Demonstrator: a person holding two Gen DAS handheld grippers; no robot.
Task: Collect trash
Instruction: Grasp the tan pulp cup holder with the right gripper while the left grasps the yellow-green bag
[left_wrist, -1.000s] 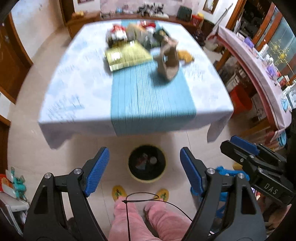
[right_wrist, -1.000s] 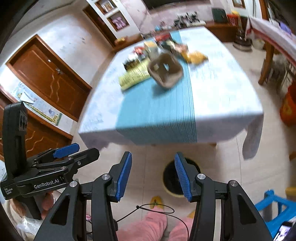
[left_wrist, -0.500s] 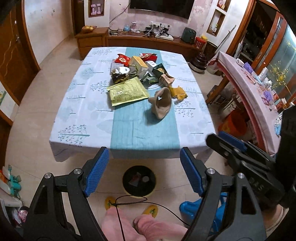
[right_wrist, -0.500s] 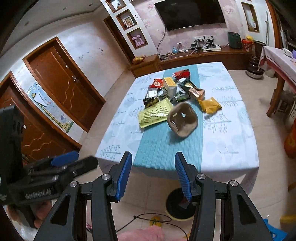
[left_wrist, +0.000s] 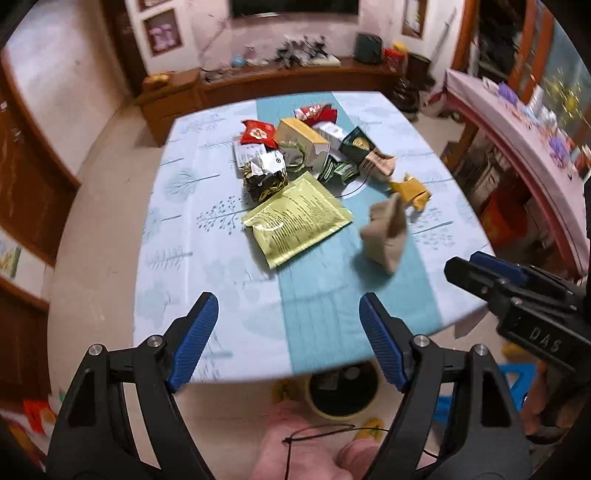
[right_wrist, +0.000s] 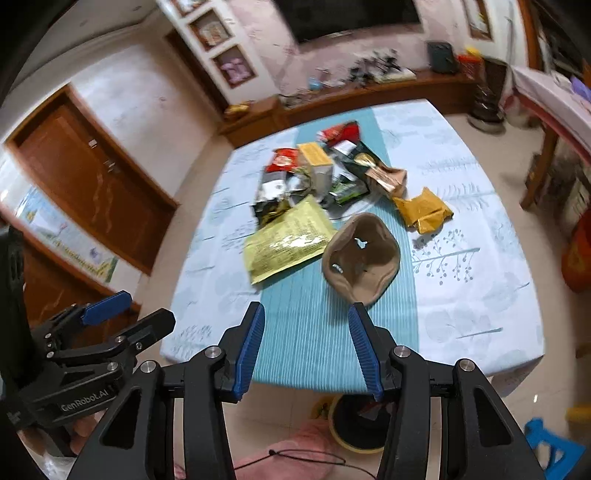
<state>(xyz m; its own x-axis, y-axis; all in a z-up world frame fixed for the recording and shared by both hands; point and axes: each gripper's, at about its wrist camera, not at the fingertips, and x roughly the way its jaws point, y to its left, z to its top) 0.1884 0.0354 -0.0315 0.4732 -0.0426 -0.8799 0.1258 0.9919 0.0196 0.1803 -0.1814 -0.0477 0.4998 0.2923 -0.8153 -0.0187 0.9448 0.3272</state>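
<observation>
1. Nearest, on the floor under the table's near edge, stands a yellow-rimmed bin (right_wrist: 356, 421) with a dark inside, a few scraps in it.
2. The left gripper (left_wrist: 288, 338) is spread wide with nothing between its blue pads, poised above the near edge of the table (left_wrist: 177, 266).
3. The right gripper (right_wrist: 304, 349) is also spread and empty, its pads apart above the teal runner (right_wrist: 314, 328) down the table's middle.
4. Just beyond the right gripper, a crumpled brown paper cup-carrier (right_wrist: 360, 256) sits on the runner.
5. To its left lies a flat yellow-green pouch (right_wrist: 286, 243), touching it or very nearly.
6. To the right, a crumpled yellow wrapper (right_wrist: 423, 212) lies on the pale cloth.
7. Farther back, a heap of wrappers and cartons (right_wrist: 317, 173) is clustered mid-table: red, silver, dark green.
</observation>
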